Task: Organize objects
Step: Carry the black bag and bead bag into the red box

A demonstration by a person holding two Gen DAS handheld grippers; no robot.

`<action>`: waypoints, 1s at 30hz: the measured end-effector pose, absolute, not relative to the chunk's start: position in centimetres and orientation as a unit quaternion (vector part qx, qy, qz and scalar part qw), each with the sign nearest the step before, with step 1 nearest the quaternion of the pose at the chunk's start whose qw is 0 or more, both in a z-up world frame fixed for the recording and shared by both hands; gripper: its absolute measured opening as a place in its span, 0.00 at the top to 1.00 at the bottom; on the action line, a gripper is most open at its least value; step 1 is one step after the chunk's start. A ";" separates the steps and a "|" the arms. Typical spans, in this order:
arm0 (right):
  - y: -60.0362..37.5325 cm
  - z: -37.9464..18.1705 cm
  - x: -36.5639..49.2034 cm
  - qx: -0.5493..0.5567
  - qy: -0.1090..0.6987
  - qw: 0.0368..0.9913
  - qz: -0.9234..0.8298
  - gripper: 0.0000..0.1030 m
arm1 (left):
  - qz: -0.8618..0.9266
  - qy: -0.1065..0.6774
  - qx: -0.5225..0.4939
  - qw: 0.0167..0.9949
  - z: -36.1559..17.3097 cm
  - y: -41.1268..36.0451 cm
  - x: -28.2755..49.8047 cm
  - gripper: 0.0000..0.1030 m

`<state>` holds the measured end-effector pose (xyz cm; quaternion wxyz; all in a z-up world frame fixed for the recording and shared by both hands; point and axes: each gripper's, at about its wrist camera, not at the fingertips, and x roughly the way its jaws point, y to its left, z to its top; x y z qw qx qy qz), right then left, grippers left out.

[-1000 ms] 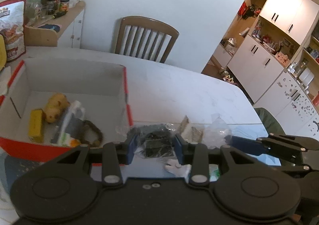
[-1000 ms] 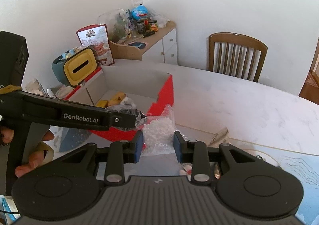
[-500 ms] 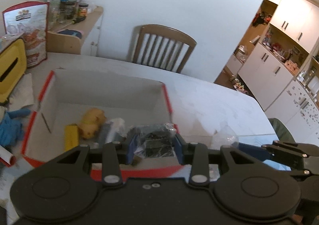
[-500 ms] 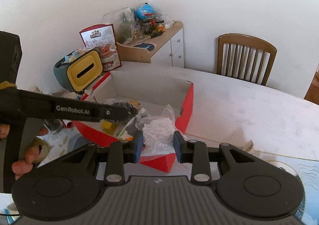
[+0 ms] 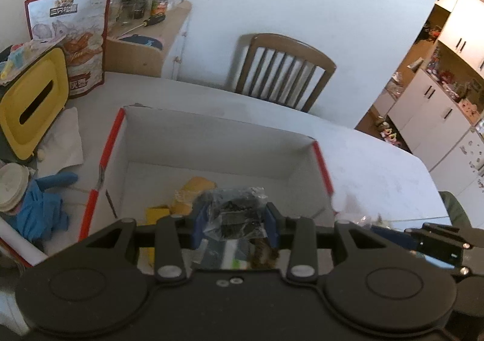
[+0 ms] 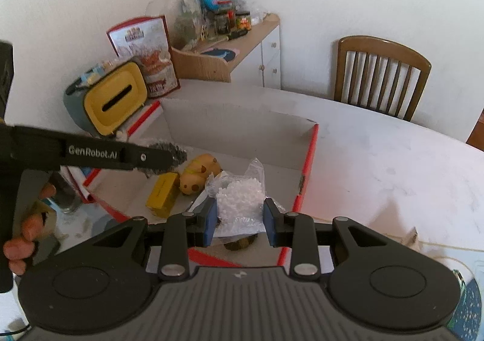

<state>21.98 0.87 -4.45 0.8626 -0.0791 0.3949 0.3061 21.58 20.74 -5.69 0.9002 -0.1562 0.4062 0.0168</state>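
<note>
A red-edged cardboard box with white inner walls lies open on the table. My left gripper is shut on a clear bag of dark pieces and hangs over the box's near part. In the right wrist view my right gripper is shut on a clear bag of white pellets, also above the box. Inside lie a yellow plush toy, a yellow block and some packets. The left gripper reaches in from the left of the right wrist view as a black bar, its tip blurred.
A yellow tissue box, a snack bag, a blue cloth and a lidded cup crowd the table left of the box. A wooden chair stands behind the table. A hand grips the left tool's handle.
Both grippers have carried their bags leftward from beside the box to above its inside. The box now fills the middle of both views. Neither grip has altered.
</note>
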 end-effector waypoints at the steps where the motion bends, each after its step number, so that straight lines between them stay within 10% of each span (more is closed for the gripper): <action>1: 1.4 -4.8 22.3 -0.085 0.397 0.861 0.305 0.69 | 0.019 0.408 -0.155 0.900 -5.9 20.9 22.0 0.63; 30: 8.7 -11.0 28.3 -0.170 0.459 0.819 0.299 0.69 | -0.001 0.482 -0.085 0.872 -12.3 20.4 31.9 0.63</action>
